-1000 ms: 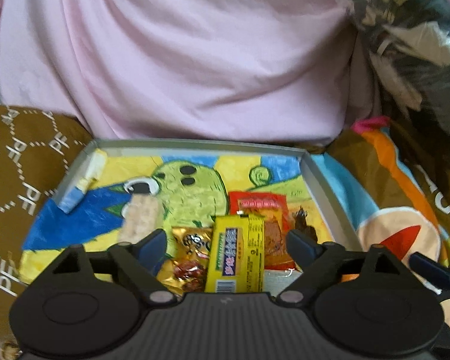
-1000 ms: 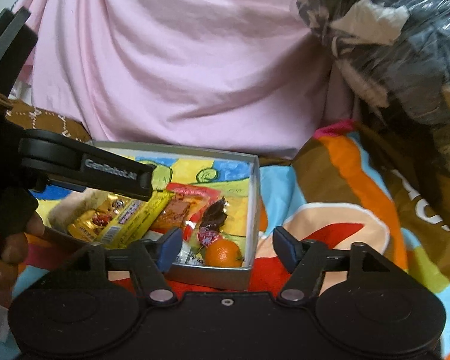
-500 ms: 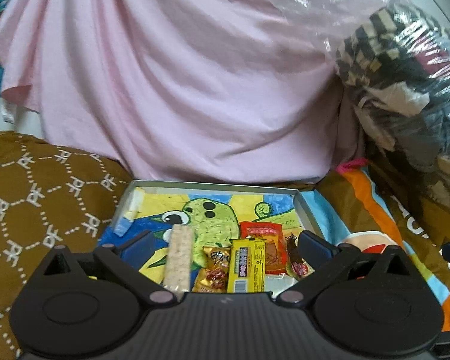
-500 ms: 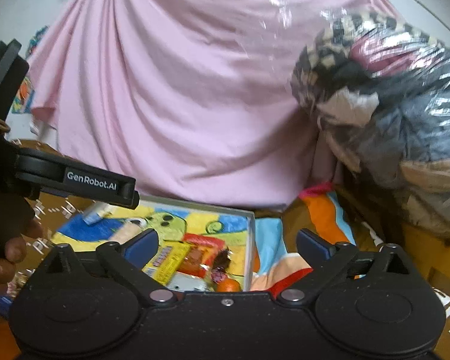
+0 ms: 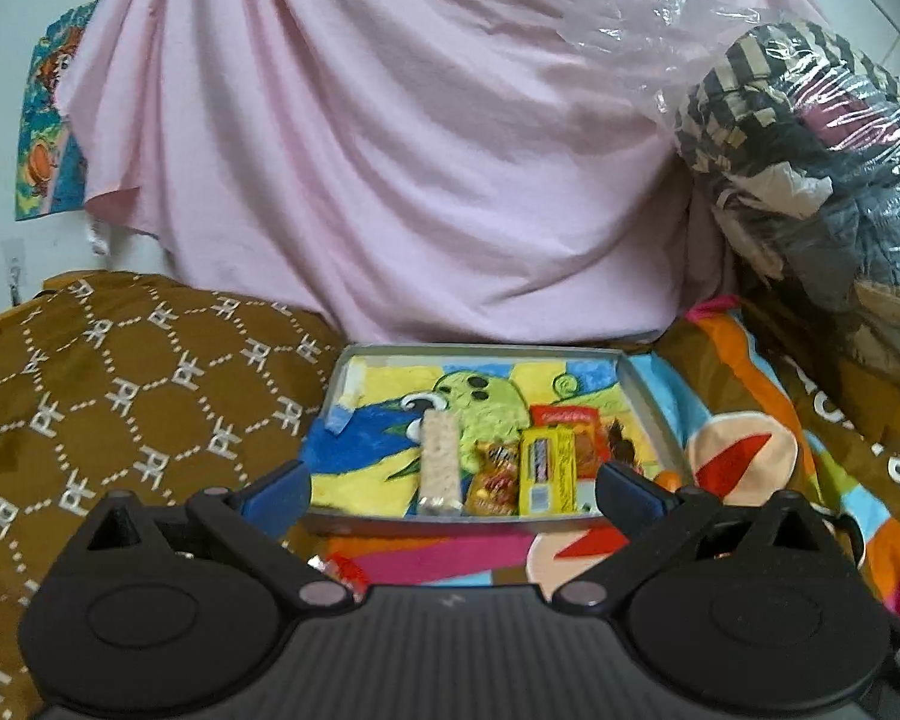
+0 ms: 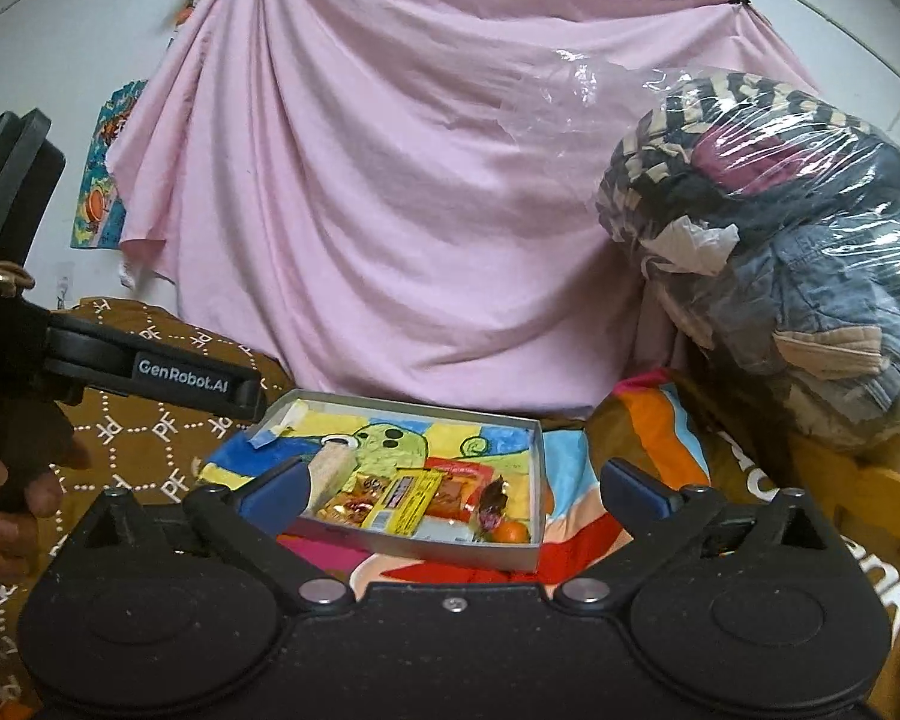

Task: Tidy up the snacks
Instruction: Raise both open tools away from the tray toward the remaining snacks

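Observation:
A shallow grey tray (image 5: 486,350) with a cartoon lining lies on the bed, also in the right wrist view (image 6: 537,468). Along its near side lie a pale cereal bar (image 5: 439,461), a gold candy bag (image 5: 495,479), a yellow bar (image 5: 546,468), a red packet (image 5: 570,426), a dark candy (image 6: 491,501) and an orange (image 6: 507,533). My left gripper (image 5: 453,489) is open and empty, held back above the tray's near edge. My right gripper (image 6: 453,489) is open and empty, back from the tray's near right. The left gripper's body (image 6: 150,372) shows at the right view's left.
A pink sheet (image 5: 390,150) hangs behind the tray. A brown patterned cushion (image 5: 120,396) lies left. A colourful blanket (image 5: 750,450) spreads right and in front. A clear bag of clothes (image 6: 768,252) stands at the right. A red wrapper (image 5: 342,570) lies before the tray.
Both grippers have pulled back and up from the tray, which now looks smaller and farther. Both stay open and empty. The snacks in the tray have not moved.

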A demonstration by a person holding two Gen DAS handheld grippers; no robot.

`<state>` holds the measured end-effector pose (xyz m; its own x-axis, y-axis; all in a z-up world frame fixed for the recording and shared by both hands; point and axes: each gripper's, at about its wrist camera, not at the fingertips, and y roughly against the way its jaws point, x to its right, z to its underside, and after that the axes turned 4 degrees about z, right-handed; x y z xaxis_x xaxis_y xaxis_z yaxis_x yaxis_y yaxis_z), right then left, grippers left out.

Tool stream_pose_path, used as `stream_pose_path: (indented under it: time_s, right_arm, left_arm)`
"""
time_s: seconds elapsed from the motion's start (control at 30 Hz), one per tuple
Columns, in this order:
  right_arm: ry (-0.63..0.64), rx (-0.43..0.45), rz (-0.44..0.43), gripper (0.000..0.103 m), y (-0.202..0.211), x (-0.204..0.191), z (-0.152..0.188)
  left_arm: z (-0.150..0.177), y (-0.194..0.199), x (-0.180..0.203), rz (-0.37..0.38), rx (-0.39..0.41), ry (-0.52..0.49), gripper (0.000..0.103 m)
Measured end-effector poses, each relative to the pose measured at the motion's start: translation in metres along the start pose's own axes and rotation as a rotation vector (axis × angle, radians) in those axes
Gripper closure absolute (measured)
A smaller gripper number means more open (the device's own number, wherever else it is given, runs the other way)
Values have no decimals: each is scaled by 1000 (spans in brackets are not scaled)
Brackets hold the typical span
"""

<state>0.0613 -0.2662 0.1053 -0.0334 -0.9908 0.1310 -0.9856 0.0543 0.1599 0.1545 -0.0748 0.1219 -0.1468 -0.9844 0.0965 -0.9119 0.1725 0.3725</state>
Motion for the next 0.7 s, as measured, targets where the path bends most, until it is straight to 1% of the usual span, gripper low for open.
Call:
stream_pose_path:
  time_s: [0.17, 0.4, 0.5, 0.7]
  right_arm:
    - [-11, -48, 3, 1, 23, -6, 10]
    - [-5, -113, 6, 1, 44, -13, 26]
    - [11, -167, -2, 1, 43, -17, 34]
    - [52, -299, -46, 1, 27, -25, 50]
  left_arm:
    - [20, 21, -7, -9, -34, 18, 0]
    - [52, 36, -12, -14, -108, -1, 0]
    - [66, 38, -15, -21, -142, -17, 0]
    - [91, 29, -16, -31, -220, -61, 0]
